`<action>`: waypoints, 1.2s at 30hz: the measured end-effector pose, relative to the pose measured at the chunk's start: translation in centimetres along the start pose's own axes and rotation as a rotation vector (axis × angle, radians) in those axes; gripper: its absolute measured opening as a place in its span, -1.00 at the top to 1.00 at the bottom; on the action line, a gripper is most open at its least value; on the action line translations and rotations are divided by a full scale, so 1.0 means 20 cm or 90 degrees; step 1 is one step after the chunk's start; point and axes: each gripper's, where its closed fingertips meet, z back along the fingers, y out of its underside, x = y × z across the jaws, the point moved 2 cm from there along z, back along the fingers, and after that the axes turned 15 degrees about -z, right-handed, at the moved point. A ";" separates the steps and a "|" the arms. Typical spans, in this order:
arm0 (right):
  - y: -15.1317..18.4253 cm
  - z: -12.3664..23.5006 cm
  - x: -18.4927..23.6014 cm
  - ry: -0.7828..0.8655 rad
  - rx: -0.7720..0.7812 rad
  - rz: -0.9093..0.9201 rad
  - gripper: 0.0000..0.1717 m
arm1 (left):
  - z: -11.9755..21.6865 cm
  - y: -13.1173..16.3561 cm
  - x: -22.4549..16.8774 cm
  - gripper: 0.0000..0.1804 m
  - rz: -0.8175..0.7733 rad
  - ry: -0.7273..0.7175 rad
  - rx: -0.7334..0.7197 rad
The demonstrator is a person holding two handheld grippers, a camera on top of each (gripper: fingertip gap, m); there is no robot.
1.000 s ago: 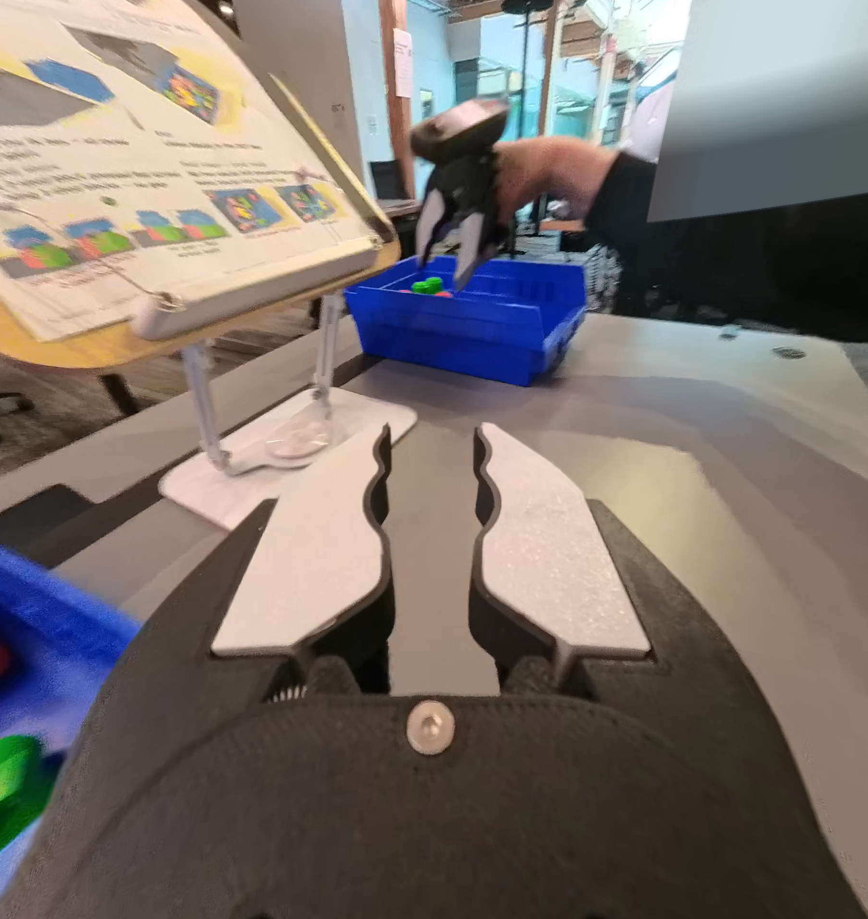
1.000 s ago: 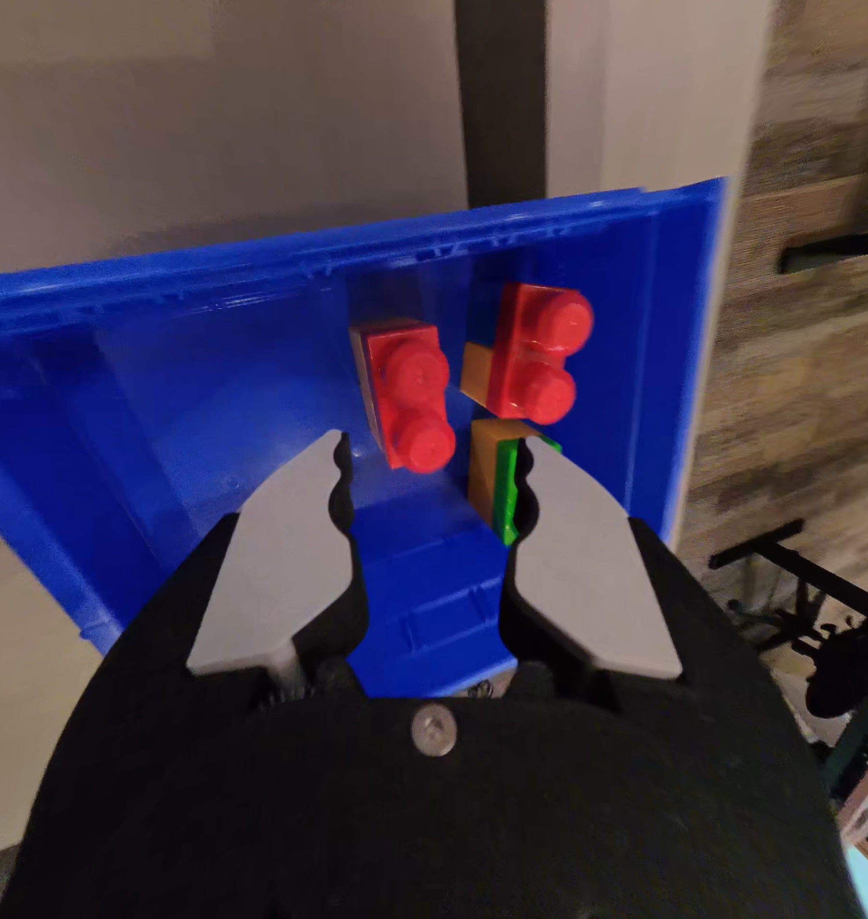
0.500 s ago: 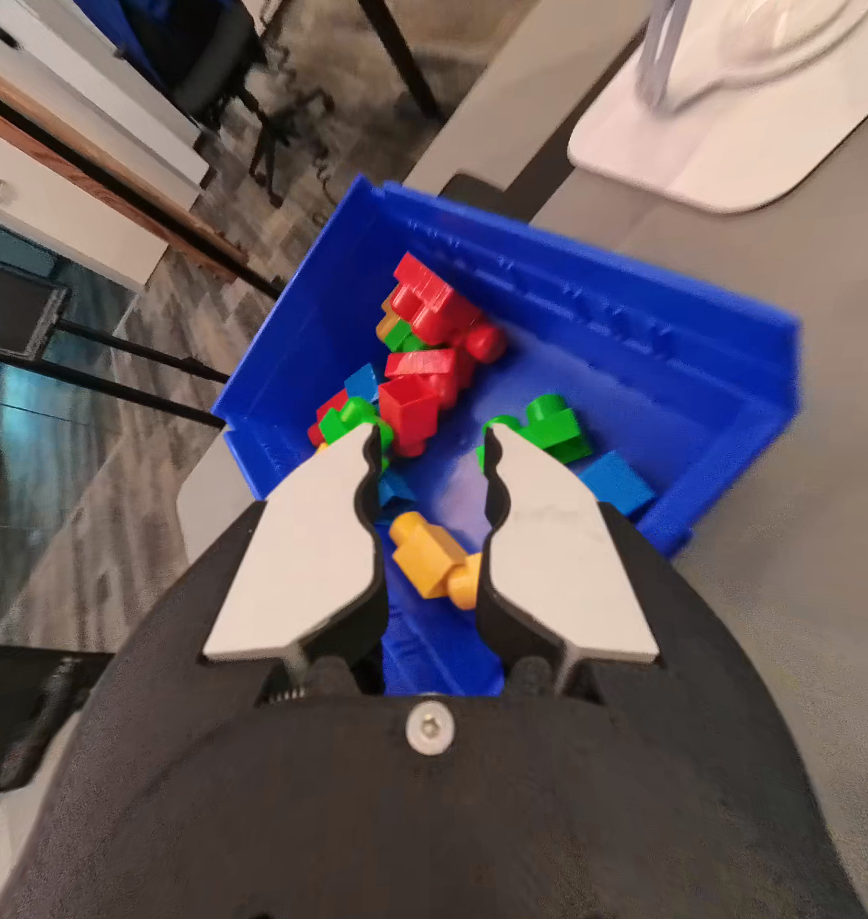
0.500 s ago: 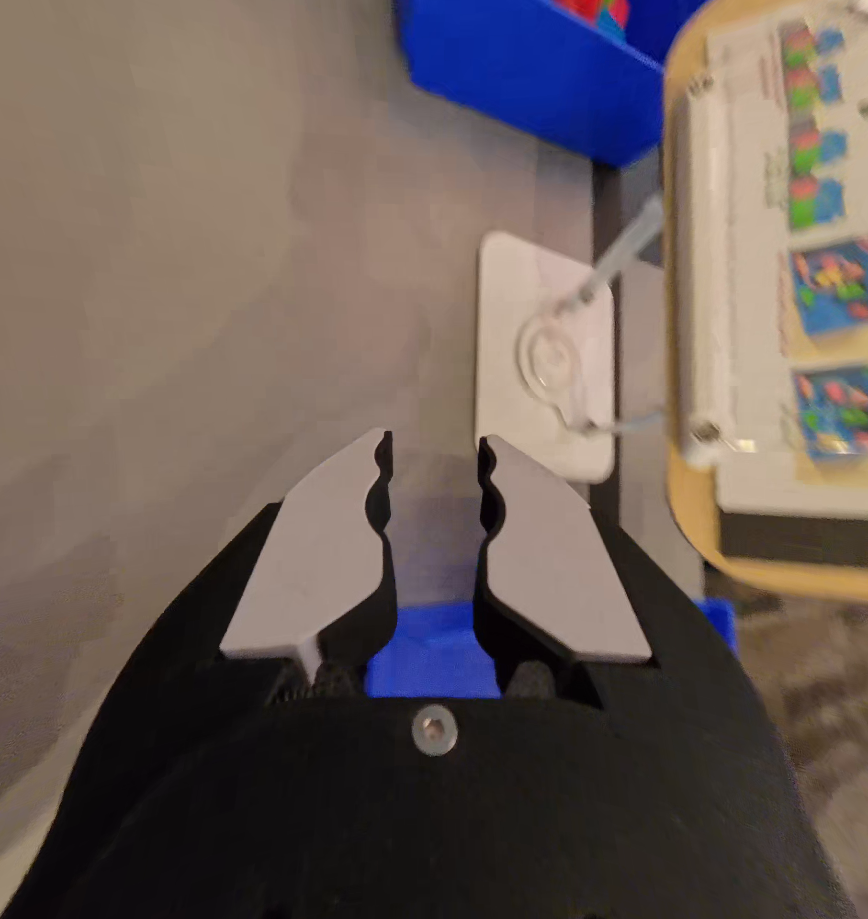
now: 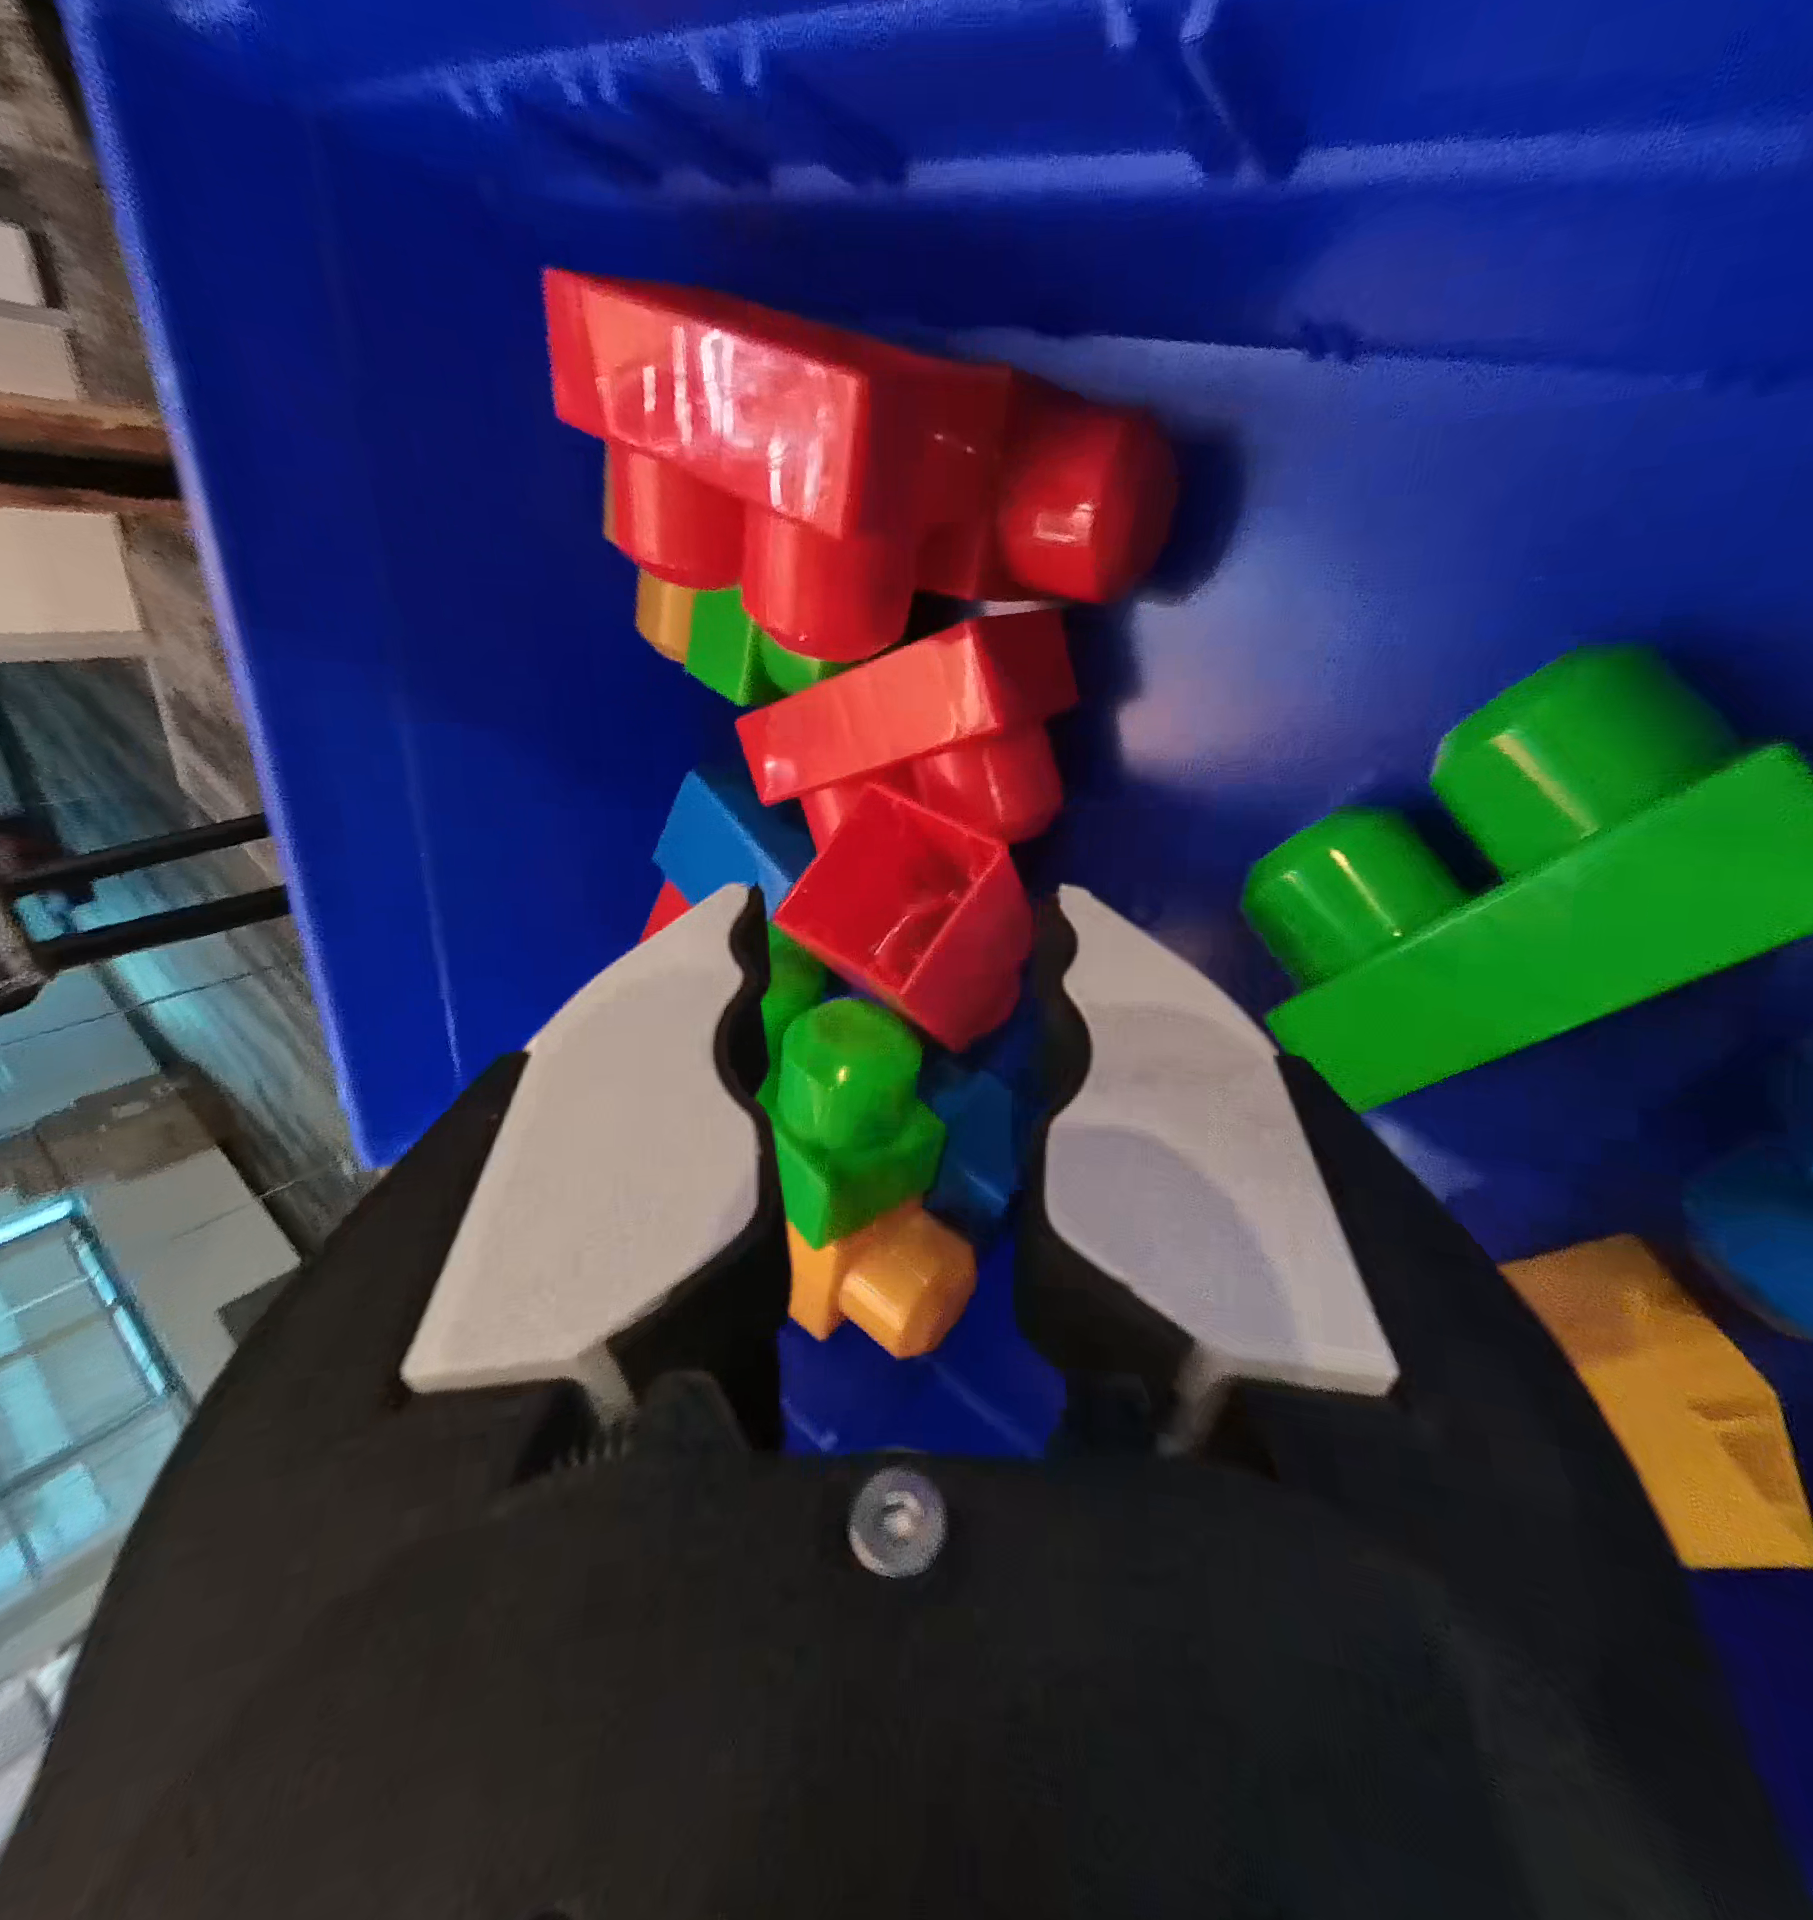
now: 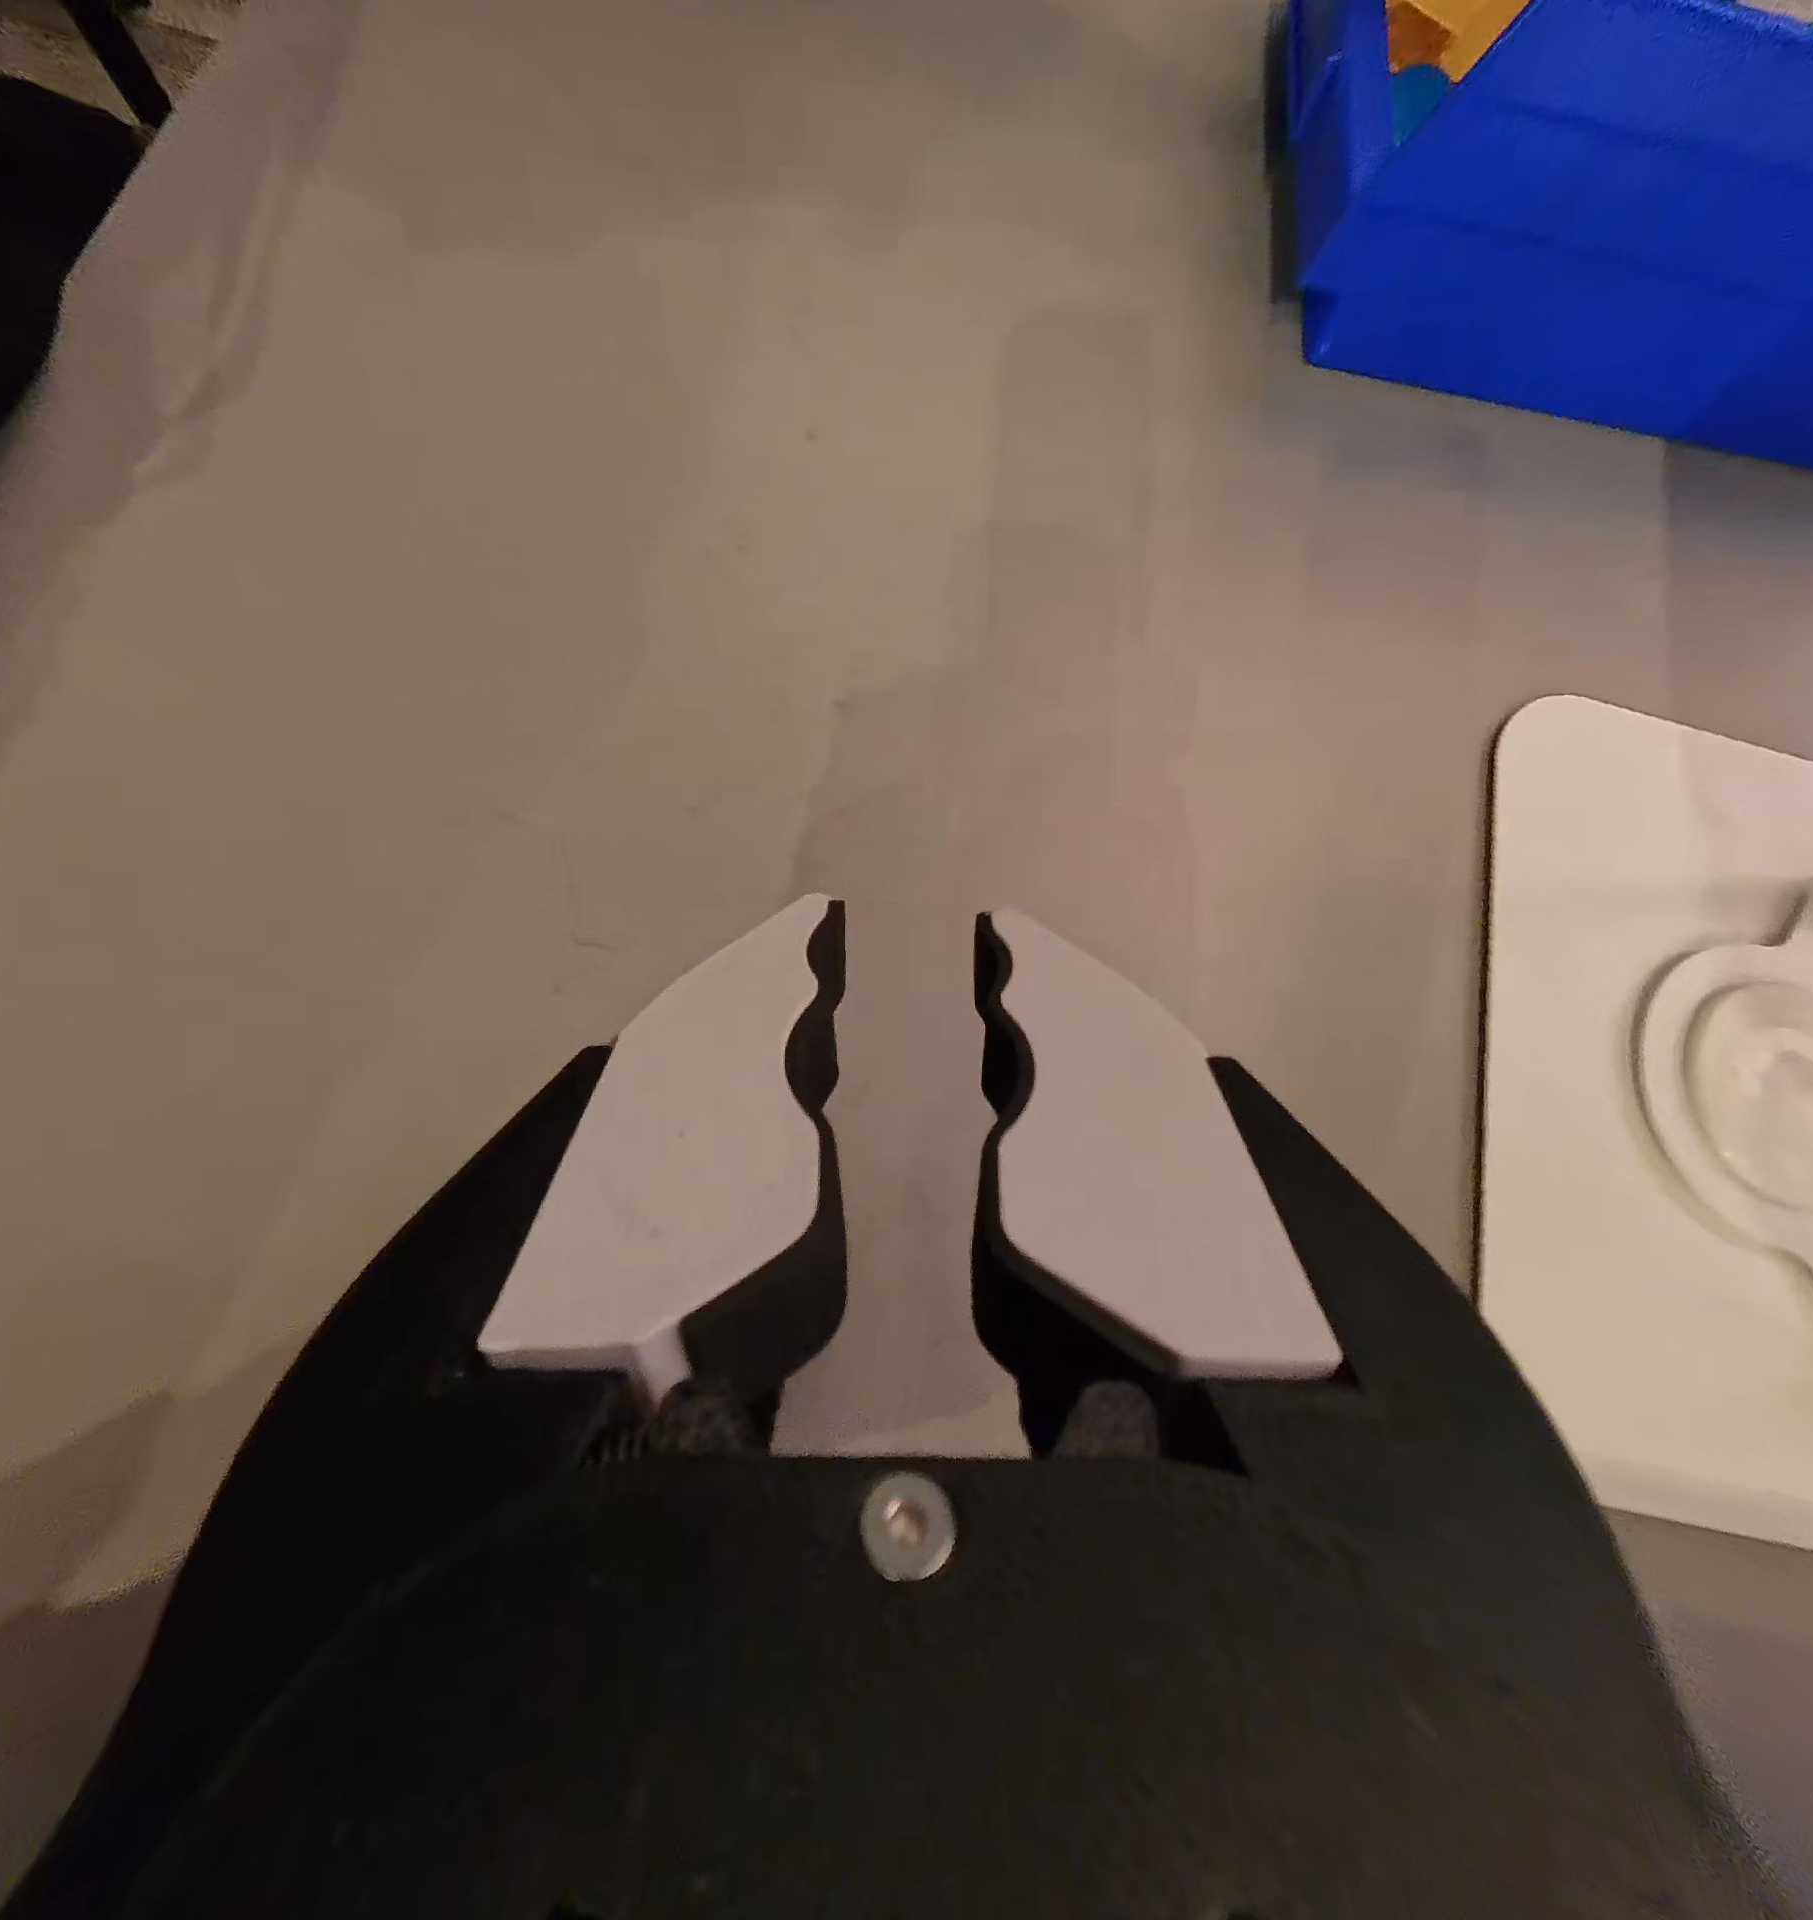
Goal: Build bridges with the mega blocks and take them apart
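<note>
Left claw [image 5: 897, 914] is down inside the blue bin [image 5: 1401, 312], jaws apart, straddling a single-stud red block [image 5: 907, 914] that lies tilted on its side with the hollow underside facing the camera. Right pad looks near or at the block's edge; a dark gap shows on the left side, so no pinch is made that I can confirm. Judged as open, about to take hold.

Under and around it, a loose heap:
- long red block [image 5: 767, 416] and another red block [image 5: 912, 707] further in
- small green block [image 5: 850, 1122] and orange block [image 5: 886, 1288] between the fingers, lower down
- blue pieces [image 5: 725, 842] tucked behind
- two-stud green block [image 5: 1546, 914] off to the right, apart from the heap
- orange piece [image 5: 1671, 1403] at the right edge

Right claw [image 6: 909, 920] hovers over bare grey bench [image 6: 569, 520], jaws narrow with nothing between them. A blue bin [image 6: 1608, 239] sits at the far right with coloured blocks showing over its rim; a white stand base [image 6: 1650, 1122] lies just right of the claw.

Progress, as I judge it: very early. No block lies on the bench as far as shown, and no bridge or partial stack is visible. All blocks seen are in bins. Left to do: lift a first block, carry it out, fetch more, assemble, then dismantle.
</note>
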 end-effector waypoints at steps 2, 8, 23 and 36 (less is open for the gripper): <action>0.01 -0.02 0.00 -0.008 -0.004 -0.004 0.73 | -0.02 0.00 0.01 0.44 -0.017 0.013 0.000; 0.06 -0.08 0.00 -0.035 0.006 -0.012 0.75 | -0.12 0.04 -0.03 0.45 -0.060 0.104 0.072; 0.14 -0.15 -0.04 -0.021 0.002 -0.019 0.79 | 0.44 -0.14 -0.05 0.60 0.095 -0.016 -0.082; 0.18 -0.20 -0.03 -0.028 0.020 -0.017 0.79 | 0.72 -0.86 -0.99 0.60 -0.073 0.195 -0.122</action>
